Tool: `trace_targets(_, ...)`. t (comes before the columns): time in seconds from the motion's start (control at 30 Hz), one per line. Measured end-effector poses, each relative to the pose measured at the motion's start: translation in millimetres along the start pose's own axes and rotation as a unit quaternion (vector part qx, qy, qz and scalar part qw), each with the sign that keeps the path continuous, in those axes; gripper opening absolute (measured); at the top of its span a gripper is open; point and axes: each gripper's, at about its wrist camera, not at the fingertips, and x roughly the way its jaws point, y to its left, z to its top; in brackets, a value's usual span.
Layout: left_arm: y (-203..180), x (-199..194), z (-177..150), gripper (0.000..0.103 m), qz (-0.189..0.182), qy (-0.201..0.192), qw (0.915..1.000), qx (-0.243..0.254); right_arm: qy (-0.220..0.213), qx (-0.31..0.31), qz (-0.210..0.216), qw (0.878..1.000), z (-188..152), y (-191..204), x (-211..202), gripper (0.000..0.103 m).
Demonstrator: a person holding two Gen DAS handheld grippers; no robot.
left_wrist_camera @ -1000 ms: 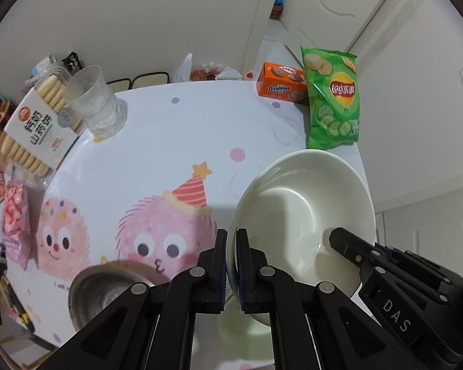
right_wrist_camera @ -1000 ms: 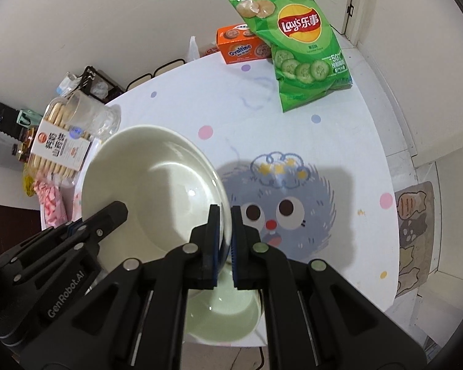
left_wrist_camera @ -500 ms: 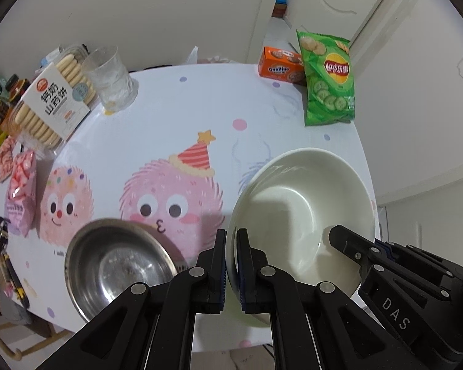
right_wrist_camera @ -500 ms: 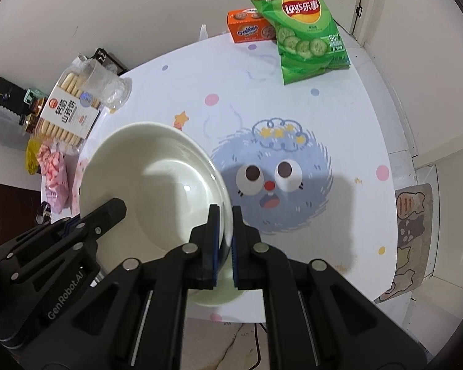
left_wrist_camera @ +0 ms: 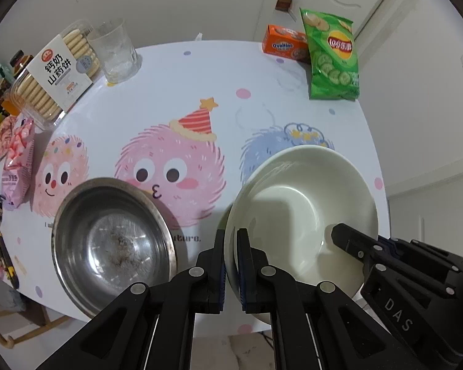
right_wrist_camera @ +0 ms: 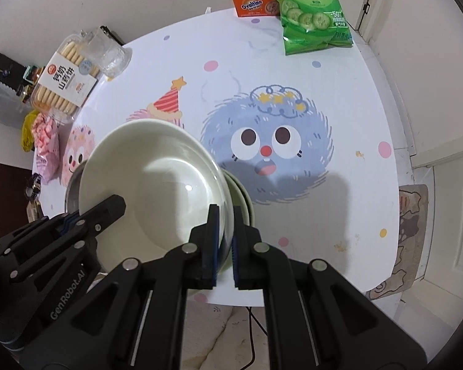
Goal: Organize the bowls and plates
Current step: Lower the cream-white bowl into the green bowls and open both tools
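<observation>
A cream bowl [left_wrist_camera: 299,203] hangs over the front of the round table [left_wrist_camera: 200,71], held by both grippers. My left gripper [left_wrist_camera: 230,246] is shut on its left rim. My right gripper [right_wrist_camera: 225,219] is shut on the opposite rim of the same cream bowl [right_wrist_camera: 157,185]. Each view shows the other gripper's fingers [left_wrist_camera: 342,236] [right_wrist_camera: 114,203] on the far rim. A pale green bowl [right_wrist_camera: 245,200] peeks out from under the cream bowl, mostly hidden. To the left on the table stands a steel bowl [left_wrist_camera: 114,240], empty but smeared inside.
At the table's far side lie a green chips bag [left_wrist_camera: 333,58], an orange Ovaltine box [left_wrist_camera: 282,43], a glass cup [left_wrist_camera: 115,51] and a biscuit box [left_wrist_camera: 52,74]. A pink snack pack [left_wrist_camera: 15,160] sits at the left edge. The table's front edge runs just under the bowls.
Both grippers have carried the cream bowl back toward the table's front edge and a little lower. The steel bowl has come fully into the left wrist view.
</observation>
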Motion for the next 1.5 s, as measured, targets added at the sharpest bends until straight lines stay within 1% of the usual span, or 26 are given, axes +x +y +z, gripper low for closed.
trace_targets(0.23,0.1,10.1,-10.3,0.006,0.009,0.001,1.0000,0.002,0.012,-0.010,-0.009,1.000,-9.2,0.6,11.6,0.009)
trace_targets(0.33,-0.2,16.4,-13.9,0.007,0.021,0.001,0.9997,0.008,0.013,-0.016,-0.013,1.000,-11.0,2.5,16.1,0.009)
trace_targets(0.4,1.3,18.9,-14.7,0.007,0.020,0.004,0.9998,0.004,0.011,-0.023,-0.021,0.999,-12.1,4.7,18.1,0.009)
trace_targets(0.8,2.4,28.6,-16.9,0.007,0.022,0.011,0.9997,-0.001,0.016,-0.033,-0.030,0.999,-15.6,7.2,24.9,0.009)
trace_targets(1.27,5.6,33.5,-13.5,0.008,0.022,0.015,0.9996,0.006,0.027,-0.030,-0.028,0.999,-13.8,8.0,30.3,0.010)
trace_targets(1.5,3.2,43.8,-12.9,0.010,0.021,0.028,0.9993,0.015,0.022,-0.027,-0.029,0.999,-13.0,6.0,29.9,0.011)
